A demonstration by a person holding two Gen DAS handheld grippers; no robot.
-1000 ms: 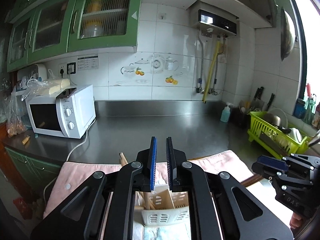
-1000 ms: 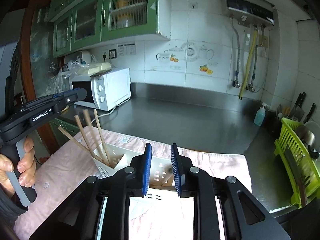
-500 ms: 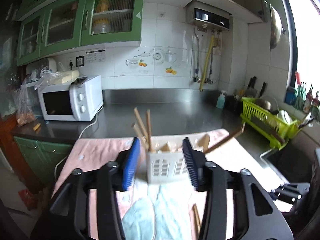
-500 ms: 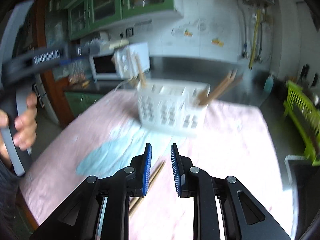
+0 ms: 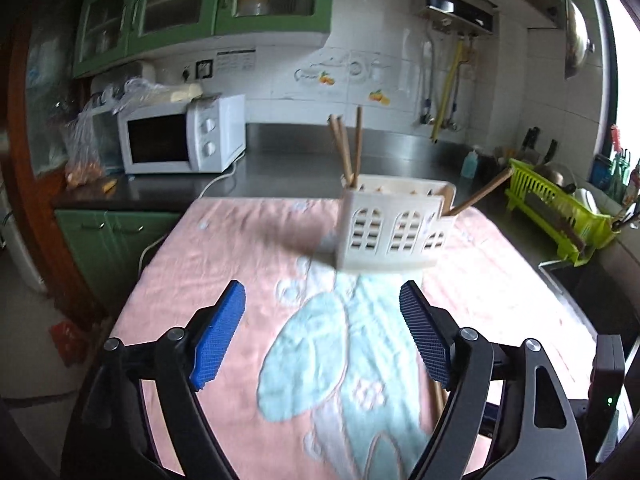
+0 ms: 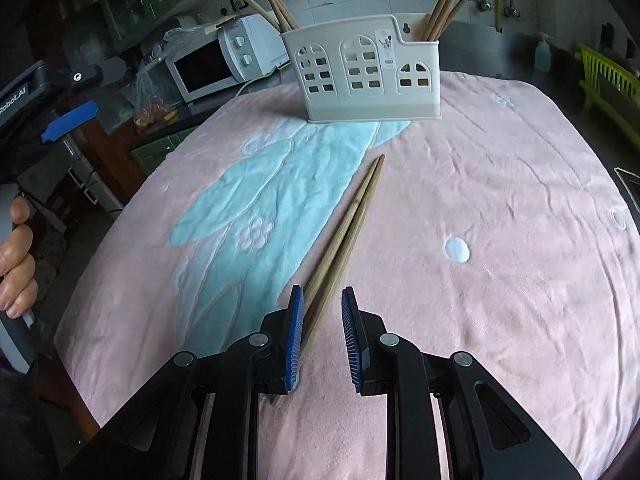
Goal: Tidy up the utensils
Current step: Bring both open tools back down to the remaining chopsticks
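Note:
A white utensil holder (image 6: 370, 70) with window-shaped cutouts stands at the far side of the pink towel (image 6: 500, 208). Several wooden chopsticks stick up from it. It also shows in the left wrist view (image 5: 394, 226). A pair of wooden chopsticks (image 6: 346, 236) lies on the towel. My right gripper (image 6: 322, 334) is open, low over the towel, with its jaws on either side of the pair's near end. My left gripper (image 5: 322, 334) is wide open and empty, above the towel's blue pattern.
A white microwave (image 5: 182, 140) stands on the steel counter (image 5: 288, 164) at the back left. A green dish rack (image 5: 558, 210) sits at the right by the sink. The towel's edges drop off at left and front.
Both grippers pulled back from the holder and lowered toward the towel. The left gripper opened wide. The right gripper came down around the loose chopsticks and opened a little.

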